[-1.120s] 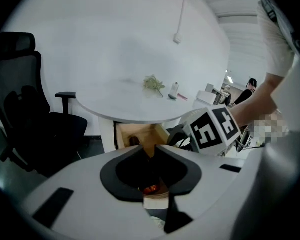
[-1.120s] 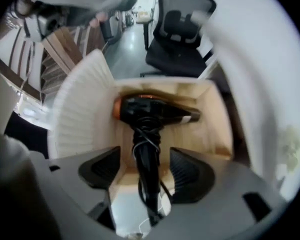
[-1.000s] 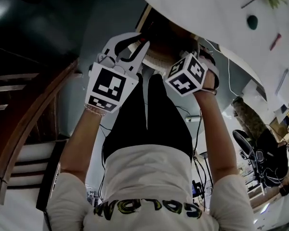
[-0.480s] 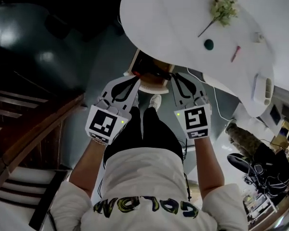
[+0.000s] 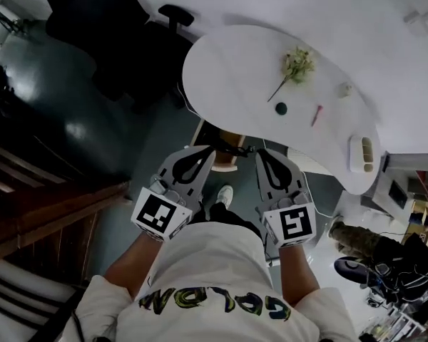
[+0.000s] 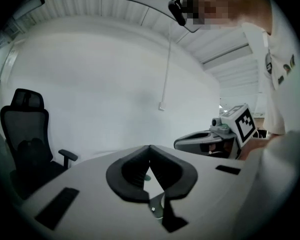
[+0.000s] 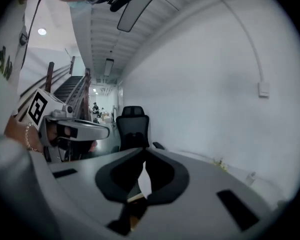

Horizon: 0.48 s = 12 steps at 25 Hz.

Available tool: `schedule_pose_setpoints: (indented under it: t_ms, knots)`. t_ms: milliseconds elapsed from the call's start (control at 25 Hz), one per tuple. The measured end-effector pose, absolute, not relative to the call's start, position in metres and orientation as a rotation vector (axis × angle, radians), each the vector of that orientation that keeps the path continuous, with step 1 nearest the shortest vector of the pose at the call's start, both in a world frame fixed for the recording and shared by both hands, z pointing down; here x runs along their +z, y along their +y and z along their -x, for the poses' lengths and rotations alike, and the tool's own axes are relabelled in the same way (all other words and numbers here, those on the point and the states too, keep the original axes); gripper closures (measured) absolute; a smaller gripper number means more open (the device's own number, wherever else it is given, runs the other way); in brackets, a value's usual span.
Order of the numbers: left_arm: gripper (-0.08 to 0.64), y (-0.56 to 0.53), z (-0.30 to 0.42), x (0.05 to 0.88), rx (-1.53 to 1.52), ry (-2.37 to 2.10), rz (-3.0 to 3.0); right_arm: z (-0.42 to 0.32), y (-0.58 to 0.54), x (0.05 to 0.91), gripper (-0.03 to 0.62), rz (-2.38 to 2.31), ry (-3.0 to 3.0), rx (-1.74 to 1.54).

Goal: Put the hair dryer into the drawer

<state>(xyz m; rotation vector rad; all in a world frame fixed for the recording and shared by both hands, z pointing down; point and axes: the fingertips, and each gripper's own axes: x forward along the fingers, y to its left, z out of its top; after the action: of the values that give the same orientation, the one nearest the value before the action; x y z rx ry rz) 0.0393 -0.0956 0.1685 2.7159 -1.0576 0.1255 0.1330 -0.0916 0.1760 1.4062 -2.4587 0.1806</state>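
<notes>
Both grippers are empty. The left gripper and the right gripper have their jaws pressed together on nothing, and they are held side by side, pointing toward the white surface. Just beyond the jaw tips, under that surface's edge, sits what looks like a wooden drawer, dark inside. I cannot pick out the hair dryer in any view; it may already be stowed or simply out of sight. If it is not stowed, the next move is to find it and spread one pair of jaws.

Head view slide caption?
Empty, jaws shut: left gripper and right gripper before a curved white table and black office chair.
</notes>
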Motion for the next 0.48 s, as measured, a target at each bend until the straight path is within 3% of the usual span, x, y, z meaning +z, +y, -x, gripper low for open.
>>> schedule_pose_setpoints:
  t_ms: [480]
  knots:
    - [0.549,-0.068,-0.060,0.074,-0.052,-1.081,-2.808,-0.135,-0.054,0.078,0.574,-1.477,-2.603,0.086]
